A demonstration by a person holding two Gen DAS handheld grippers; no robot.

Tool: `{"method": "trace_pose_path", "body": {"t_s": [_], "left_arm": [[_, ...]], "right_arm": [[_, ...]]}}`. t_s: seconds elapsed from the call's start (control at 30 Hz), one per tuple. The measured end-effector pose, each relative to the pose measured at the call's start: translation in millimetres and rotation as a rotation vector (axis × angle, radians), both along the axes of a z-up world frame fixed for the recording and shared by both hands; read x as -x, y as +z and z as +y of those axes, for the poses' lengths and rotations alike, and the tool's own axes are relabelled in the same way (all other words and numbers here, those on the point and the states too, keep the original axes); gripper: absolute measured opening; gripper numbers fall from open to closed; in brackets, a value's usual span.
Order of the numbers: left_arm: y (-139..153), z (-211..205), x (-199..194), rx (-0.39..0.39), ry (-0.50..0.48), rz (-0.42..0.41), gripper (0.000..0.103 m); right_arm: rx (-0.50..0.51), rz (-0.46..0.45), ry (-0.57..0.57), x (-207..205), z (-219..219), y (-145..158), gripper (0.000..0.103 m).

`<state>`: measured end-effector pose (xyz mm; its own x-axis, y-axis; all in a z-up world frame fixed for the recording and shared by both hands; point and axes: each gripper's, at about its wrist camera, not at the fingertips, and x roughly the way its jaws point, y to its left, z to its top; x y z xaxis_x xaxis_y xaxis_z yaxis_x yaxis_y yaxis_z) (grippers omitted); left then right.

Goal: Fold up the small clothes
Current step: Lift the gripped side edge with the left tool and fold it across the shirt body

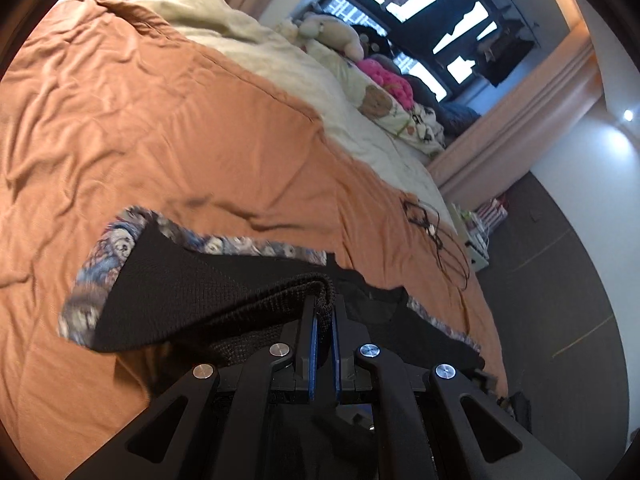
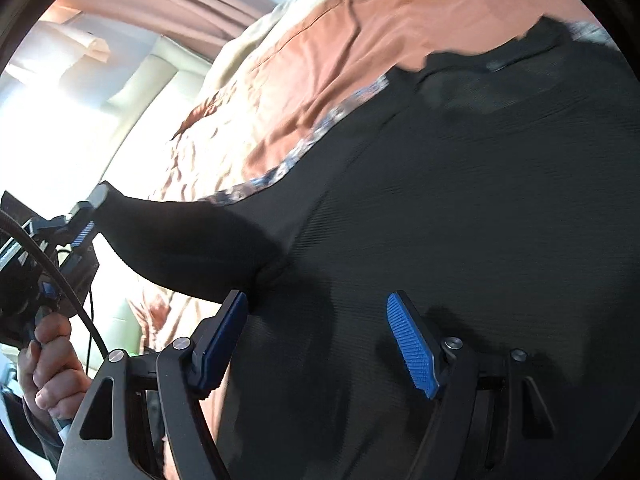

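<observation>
Left gripper [image 1: 324, 312] clamped on a folded edge of the black garment [image 1: 180, 292], lifting that corner off the orange bedspread [image 1: 140, 120]. Right gripper [image 2: 316, 320] jaws apart, nothing between the blue pads [image 2: 412, 344]; garment lies spread beneath it. Patterned trim [image 1: 104, 248] along garment edge. Hand [image 2: 52, 364] grips the left tool's handle.

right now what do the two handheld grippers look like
Both are matte black linkage frames with round silver pivot bolts and triangular cut-outs in the arms. The fingers carry blue ribbed pads. In the right wrist view, the left gripper trails a thick black cable, and a bare hand wraps its handle; no sleeve shows clearly.
</observation>
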<state>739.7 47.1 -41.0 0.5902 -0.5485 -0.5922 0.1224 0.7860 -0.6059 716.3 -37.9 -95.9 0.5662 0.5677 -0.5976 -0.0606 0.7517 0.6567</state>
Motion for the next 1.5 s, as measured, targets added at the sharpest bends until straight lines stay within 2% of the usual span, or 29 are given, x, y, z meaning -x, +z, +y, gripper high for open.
{"method": "trace_pose_path", "body": {"t_s": [0.17, 0.27, 0.33, 0.4, 0.47, 0.53, 0.6, 0.7, 0.83, 0.93, 1.03, 1.13, 1.2, 1.33, 1.4, 1.43, 1.47, 1.5], "left_arm": [[-27.4, -39.6, 0.1, -0.01, -0.064, 0.062, 0.006], [-45.0, -64.1, -1.4, -0.057, -0.12, 0.129, 0.01], [-50.7, -68.5, -0.8, -0.072, -0.139, 0.156, 0.025], [-47.7, -61.4, 3.6, -0.076, -0.117, 0.144, 0.06], [-40.7, -43.6, 9.6, -0.086, -0.059, 0.11, 0.078], [-39.0, -26.2, 14.2, -0.096, -0.014, 0.095, 0.08], [-45.0, -11.8, 14.7, -0.112, 0.021, 0.115, 0.079], [-61.0, 8.3, 14.8, -0.144, 0.074, 0.159, 0.078], [-78.7, 19.3, 14.8, -0.146, 0.09, 0.185, 0.075], [-85.6, 14.0, 11.1, -0.157, 0.069, 0.179, 0.069], [-90.4, 4.8, 3.9, -0.172, 0.045, 0.173, 0.057], [-99.3, 3.9, -4.1, -0.175, 0.034, 0.197, 0.033], [-104.9, 5.2, -9.0, -0.162, 0.033, 0.22, 0.01], [-102.7, 14.0, -10.1, -0.132, 0.048, 0.214, 0.005], [-96.7, 18.0, -10.9, -0.119, 0.054, 0.205, 0.005], [-93.7, 18.4, -11.3, -0.115, 0.054, 0.201, 0.005], [-89.8, 18.9, -11.6, -0.112, 0.055, 0.195, 0.004], [-83.7, 19.2, -12.0, -0.109, 0.058, 0.186, 0.004]], "right_arm": [[0.037, -0.009, -0.019, 18.7, -26.7, 5.2, 0.071], [0.055, -0.017, -0.02, 26.0, -32.7, 10.5, 0.071], [0.079, -0.016, -0.019, 30.6, -41.7, 12.5, 0.071], [0.096, -0.015, -0.016, 36.0, -37.4, 16.2, 0.073], [0.114, -0.02, -0.014, 38.4, -35.7, 20.1, 0.078], [0.127, -0.024, -0.012, 38.5, -32.3, 18.3, 0.079], [0.125, -0.018, -0.008, 38.2, -29.1, 18.2, 0.079], [0.146, -0.013, -0.001, 36.4, -25.6, 15.6, 0.079], [0.187, -0.024, 0.015, 23.5, -16.8, 14.5, 0.079], [0.225, -0.039, 0.032, 12.3, -13.8, 12.5, 0.079], [0.271, -0.048, 0.05, -4.3, -6.0, 11.4, 0.078], [0.29, -0.057, 0.073, -16.7, 1.8, 7.8, 0.067], [0.299, -0.06, 0.099, -26.7, 9.9, 4.4, 0.056], [0.337, -0.057, 0.147, -43.5, 26.0, -6.0, 0.036], [0.365, -0.058, 0.159, -48.7, 31.2, -11.4, 0.016], [0.377, -0.061, 0.158, -48.9, 32.6, -12.2, 0.01], [0.373, -0.057, 0.157, -49.1, 31.6, -13.1, 0.004], [0.352, -0.056, 0.156, -48.2, 29.4, -12.7, 0.003]]}}
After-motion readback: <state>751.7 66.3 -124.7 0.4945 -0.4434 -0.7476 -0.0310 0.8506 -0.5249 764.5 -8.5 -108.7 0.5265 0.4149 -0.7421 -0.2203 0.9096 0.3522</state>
